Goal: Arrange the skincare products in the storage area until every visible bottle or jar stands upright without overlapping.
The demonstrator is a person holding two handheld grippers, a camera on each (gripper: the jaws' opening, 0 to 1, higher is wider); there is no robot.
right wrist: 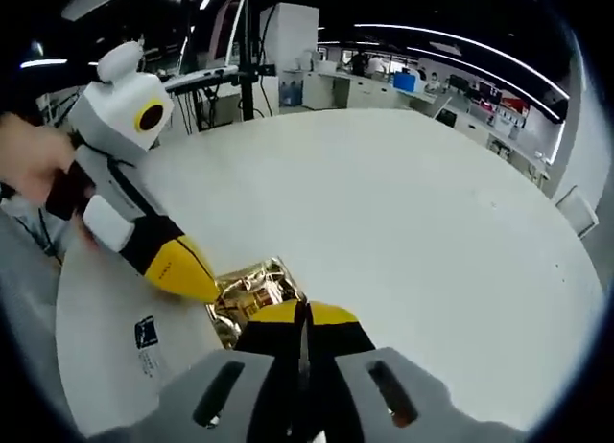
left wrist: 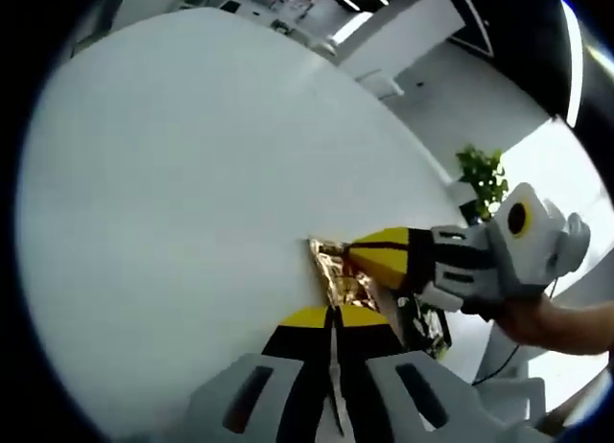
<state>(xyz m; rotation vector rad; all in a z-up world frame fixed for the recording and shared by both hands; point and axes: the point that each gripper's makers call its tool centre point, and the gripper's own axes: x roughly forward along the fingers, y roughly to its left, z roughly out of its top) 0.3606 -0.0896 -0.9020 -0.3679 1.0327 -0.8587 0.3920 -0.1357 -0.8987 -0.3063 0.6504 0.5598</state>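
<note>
Yellow-tipped jaws of the left hand-held gripper (left wrist: 333, 314) rise pressed together, their tips at a crinkled gold foil packet (left wrist: 342, 270) near the edge of the round white worktop (left wrist: 192, 174). Whether they pinch the foil I cannot tell. Across from them, the right hand-held gripper (right wrist: 305, 314) likewise has its jaws together at the packet's edge. A printed label (right wrist: 146, 342) lies just beside the packet. A potted plant (left wrist: 483, 174) stands beyond the worktop.
</note>
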